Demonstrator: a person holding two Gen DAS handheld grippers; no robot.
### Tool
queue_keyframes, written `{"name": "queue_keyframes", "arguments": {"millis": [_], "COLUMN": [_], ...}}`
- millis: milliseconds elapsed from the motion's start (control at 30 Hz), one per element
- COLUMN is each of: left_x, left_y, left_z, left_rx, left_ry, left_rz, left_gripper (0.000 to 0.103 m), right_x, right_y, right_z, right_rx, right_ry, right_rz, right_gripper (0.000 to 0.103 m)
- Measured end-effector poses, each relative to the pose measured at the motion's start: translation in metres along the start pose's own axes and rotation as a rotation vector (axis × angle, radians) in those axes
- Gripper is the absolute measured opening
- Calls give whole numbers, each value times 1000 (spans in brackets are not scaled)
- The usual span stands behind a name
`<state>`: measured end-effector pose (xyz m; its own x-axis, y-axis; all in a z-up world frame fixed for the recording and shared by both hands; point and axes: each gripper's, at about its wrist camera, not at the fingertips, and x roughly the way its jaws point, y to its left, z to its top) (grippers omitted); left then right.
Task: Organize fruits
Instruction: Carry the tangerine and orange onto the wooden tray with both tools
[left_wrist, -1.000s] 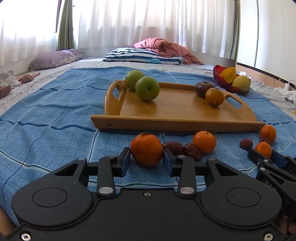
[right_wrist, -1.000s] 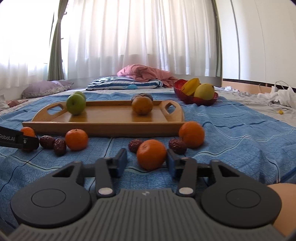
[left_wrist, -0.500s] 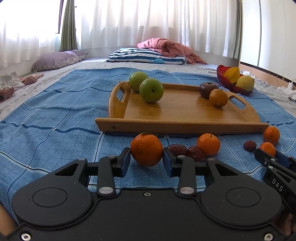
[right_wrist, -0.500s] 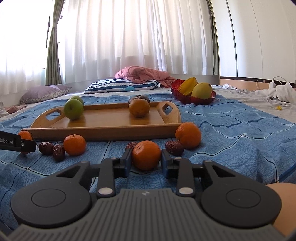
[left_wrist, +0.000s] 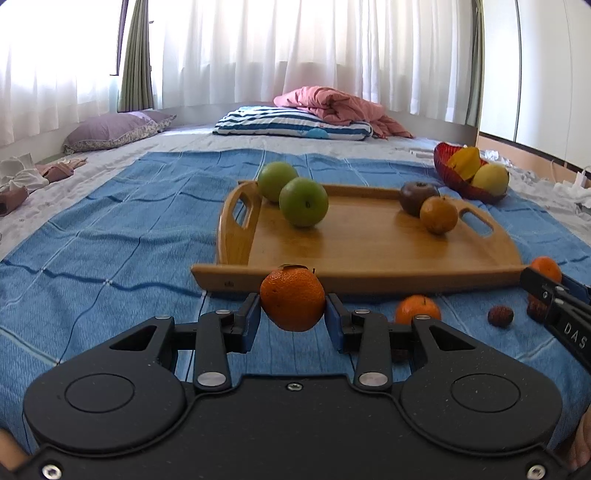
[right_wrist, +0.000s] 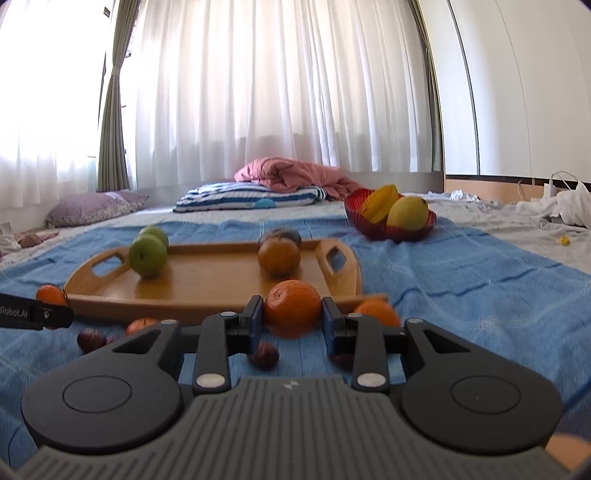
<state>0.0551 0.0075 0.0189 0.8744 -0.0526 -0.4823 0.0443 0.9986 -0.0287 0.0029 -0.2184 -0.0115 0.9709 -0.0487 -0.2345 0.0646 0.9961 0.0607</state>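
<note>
Fruit lay partly on a wooden tray (left_wrist: 369, 243) and partly on the blue blanket (left_wrist: 110, 236) in front of it. The left gripper (left_wrist: 293, 317) held an orange (left_wrist: 293, 299) between its blue pads, clear of the blanket, just before the tray's near edge. The right gripper (right_wrist: 293, 319) had just been closing its jaws, and they were pressed on a second orange (right_wrist: 292, 308), which was also lifted off the blanket near the tray's near right corner. On the tray, two green apples (left_wrist: 303, 202) sat touching at the far left corner, and a dark red apple (left_wrist: 417, 197) with a dull orange fruit (left_wrist: 438, 215) against it sat toward the right handle. Along the tray's near edge, the blanket carried a small orange (left_wrist: 417, 309) and a dark red date (left_wrist: 500, 316), with another orange (left_wrist: 546, 267) off the near right corner. A red bowl (left_wrist: 448, 173) with yellow fruit stood on the blanket beyond the tray's far right corner.
</note>
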Motion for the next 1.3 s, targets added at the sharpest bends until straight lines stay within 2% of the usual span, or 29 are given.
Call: {"name": "queue_keyframes", "arguments": {"millis": [367,500,667,833,1000,1300], "left_x": [19,34,56,79,97,117], "left_y": [2,4,8,14,15,11], "left_z": [33,44,55,60,61,62], "left_rx": [-11,-25,-57,-80,-77,-66], "left_ry": [-22,-15,20,52,72,93], "left_rz": [-34,-42,-59,-46,-36,-46], "left_gripper": [36,36,36,36,36,36], "right_x": [38,59,86,112,127,140], "right_y": [-9,-13,-13,-12,-7,-8], "right_z": [35,43,52,51,50,43], "right_rx": [9,53,96,111,85,116], "right_ry": [-33,23,96,179,211,255], "right_rz": [48,73,37,65,52,45], "right_gripper": [37,37,37,37,37,37]}}
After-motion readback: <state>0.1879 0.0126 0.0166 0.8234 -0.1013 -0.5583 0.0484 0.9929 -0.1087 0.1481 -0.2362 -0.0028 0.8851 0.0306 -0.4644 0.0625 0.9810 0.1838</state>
